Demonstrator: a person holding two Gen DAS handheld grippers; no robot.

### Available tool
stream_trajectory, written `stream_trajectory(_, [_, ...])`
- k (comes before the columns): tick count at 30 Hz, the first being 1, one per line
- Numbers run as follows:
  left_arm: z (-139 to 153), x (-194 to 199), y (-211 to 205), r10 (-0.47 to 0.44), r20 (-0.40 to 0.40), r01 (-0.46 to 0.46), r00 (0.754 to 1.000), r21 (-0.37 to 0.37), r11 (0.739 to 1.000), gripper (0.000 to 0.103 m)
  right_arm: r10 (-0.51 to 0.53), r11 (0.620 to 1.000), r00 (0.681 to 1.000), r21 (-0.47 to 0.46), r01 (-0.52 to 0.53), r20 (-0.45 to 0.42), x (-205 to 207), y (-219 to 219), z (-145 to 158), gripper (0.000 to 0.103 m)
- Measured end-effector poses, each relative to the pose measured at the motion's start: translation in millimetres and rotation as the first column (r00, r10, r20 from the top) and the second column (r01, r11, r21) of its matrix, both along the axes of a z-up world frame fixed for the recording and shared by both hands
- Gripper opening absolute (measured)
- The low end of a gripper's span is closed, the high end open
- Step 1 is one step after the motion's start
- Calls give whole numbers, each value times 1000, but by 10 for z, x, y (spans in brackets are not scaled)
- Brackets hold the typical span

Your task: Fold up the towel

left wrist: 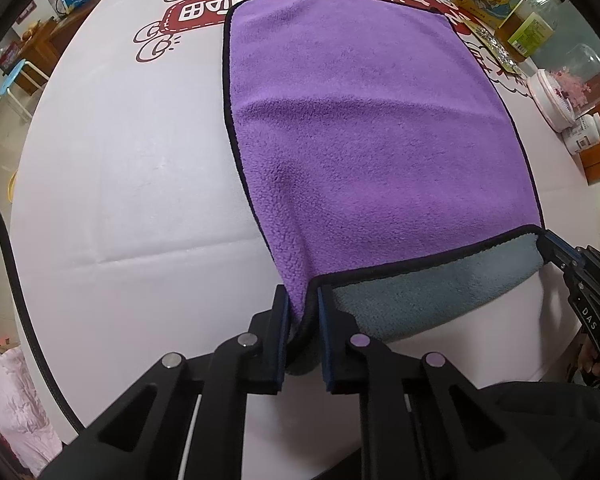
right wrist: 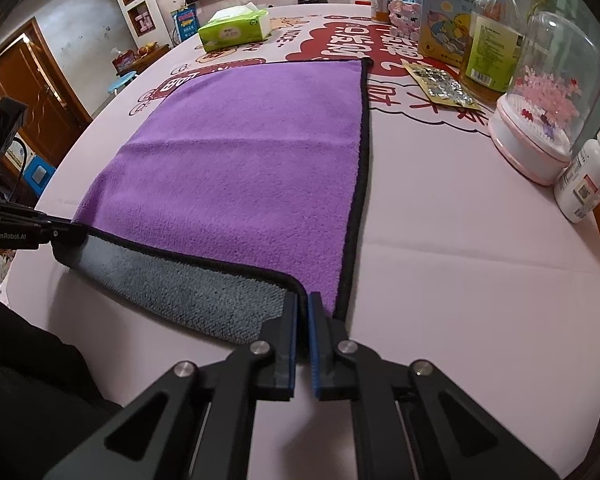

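Note:
A purple towel (left wrist: 360, 120) with a black hem and a grey underside lies spread on the white table; it also shows in the right wrist view (right wrist: 244, 168). My left gripper (left wrist: 304, 300) is shut on the towel's near left corner, lifted a little so the grey side (left wrist: 440, 292) shows. My right gripper (right wrist: 303, 300) is shut on the near right corner. Each gripper shows in the other's view: the right one (left wrist: 556, 252) at the right edge, the left one (right wrist: 60, 236) at the left edge.
Along the table's right side stand a pink-based glass dome (right wrist: 548, 120), a white pill bottle (right wrist: 588, 184), a yellow-labelled bottle (right wrist: 492, 48), a blue carton (right wrist: 448, 12) and a foil packet (right wrist: 444, 84). A green tissue pack (right wrist: 236, 28) sits at the far end.

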State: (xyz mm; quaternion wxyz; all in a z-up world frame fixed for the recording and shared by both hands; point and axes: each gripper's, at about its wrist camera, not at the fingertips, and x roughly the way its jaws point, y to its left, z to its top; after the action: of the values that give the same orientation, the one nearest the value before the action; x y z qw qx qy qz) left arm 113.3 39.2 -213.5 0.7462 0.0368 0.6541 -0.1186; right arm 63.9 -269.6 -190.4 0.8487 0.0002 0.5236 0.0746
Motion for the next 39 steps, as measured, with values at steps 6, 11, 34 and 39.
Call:
stream_trajectory(6, [49,-19,16,4,7,-4,1000,-5,1000,11,5,1000,1000,4,-5,26,-10,14,75,5])
stream_trajectory(11, [148,3,23,15,9,-15,1000,-17,1000,11,7,1000,999,14,-7,53,10,13,186,5])
stream_trajectory(34, [1036,441,-32,-49,62,48,997,8,999,11,11,999,968,27,-19,251,302,37,943,5])
stream_trajectory(39, [1165,615,-58,-54,87,53,995,19,998,11,9,1000,955,23,-17,295,454,9,1096,5])
